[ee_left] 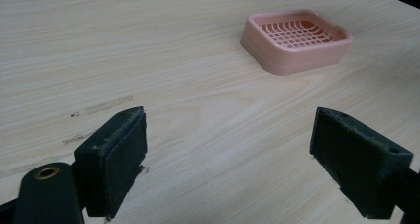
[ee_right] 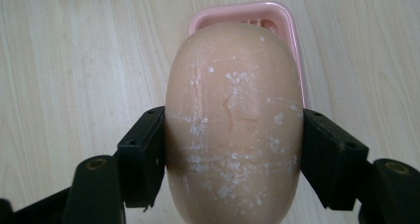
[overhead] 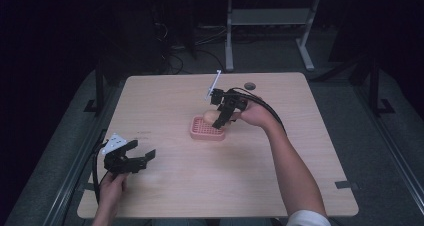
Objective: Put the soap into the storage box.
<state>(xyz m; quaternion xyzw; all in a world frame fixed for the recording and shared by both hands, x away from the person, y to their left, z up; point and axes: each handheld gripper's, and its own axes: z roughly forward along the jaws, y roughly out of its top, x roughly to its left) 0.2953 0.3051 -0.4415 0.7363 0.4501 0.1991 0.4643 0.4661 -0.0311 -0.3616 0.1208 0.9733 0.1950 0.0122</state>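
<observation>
A: Two fingers (ee_right: 141,157) of the right gripper (ee_right: 233,159) are clamped on the soap (ee_right: 233,115), one pad on each long side.

B: Which way does its long axis run?

A: Straight out from the fingers, toward the dish (ee_right: 282,21). The soap hangs just above the dish's near rim, with the grid floor showing beyond its far end.

B: So the coming move turns on that?

A: I'd judge so: a lowering, long axis matched to the dish's longer side.

B: And the left gripper (overhead: 131,158)?

A: Its fingers (ee_left: 116,157) stand wide apart, holding nothing, low over the tabletop (overhead: 200,186), well away from the dish. The right hand (overhead: 252,113) is much nearer.
</observation>
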